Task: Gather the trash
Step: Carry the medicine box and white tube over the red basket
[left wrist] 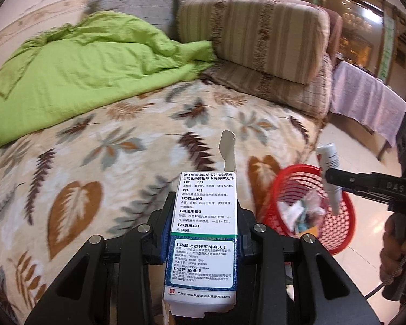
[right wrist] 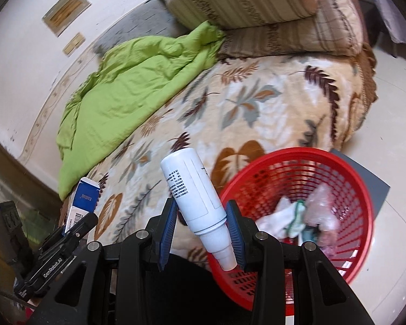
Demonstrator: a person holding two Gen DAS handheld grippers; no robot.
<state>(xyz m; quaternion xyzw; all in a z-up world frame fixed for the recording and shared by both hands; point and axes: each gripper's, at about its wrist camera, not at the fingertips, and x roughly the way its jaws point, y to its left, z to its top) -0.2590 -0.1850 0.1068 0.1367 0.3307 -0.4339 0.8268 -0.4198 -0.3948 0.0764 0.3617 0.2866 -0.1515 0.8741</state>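
— Between the fingers of your left hand-held gripper (left wrist: 203, 233), what do you have?

— You have a white medicine box (left wrist: 203, 241) clamped by its sides, printed panel facing the camera, its top flap standing open ahead of the fingers. It hangs over the leaf-patterned blanket (left wrist: 100, 162) on the bed.

— And your right hand-held gripper (right wrist: 203, 224)?

— Its blue pads (right wrist: 167, 224) are closed on a white bottle (right wrist: 195, 187), nozzle pointing back toward the camera and the base tilted up and away. Just right of that gripper, and lower, stands the red basket (right wrist: 346, 178) on the pale floor, against the edge of the bed.

— Anything in the basket?

— Crumpled white paper (right wrist: 273, 216) and clear plastic wrap (right wrist: 322, 205) lie at the bottom; smaller scraps under them are too tangled to tell apart.

— Where are your two grippers relative to each other?

— Your left one, with the box, sits to the left of your right one. Ahead of both, a green quilt (left wrist: 75, 67) is bunched up near the striped pillows (left wrist: 257, 35).
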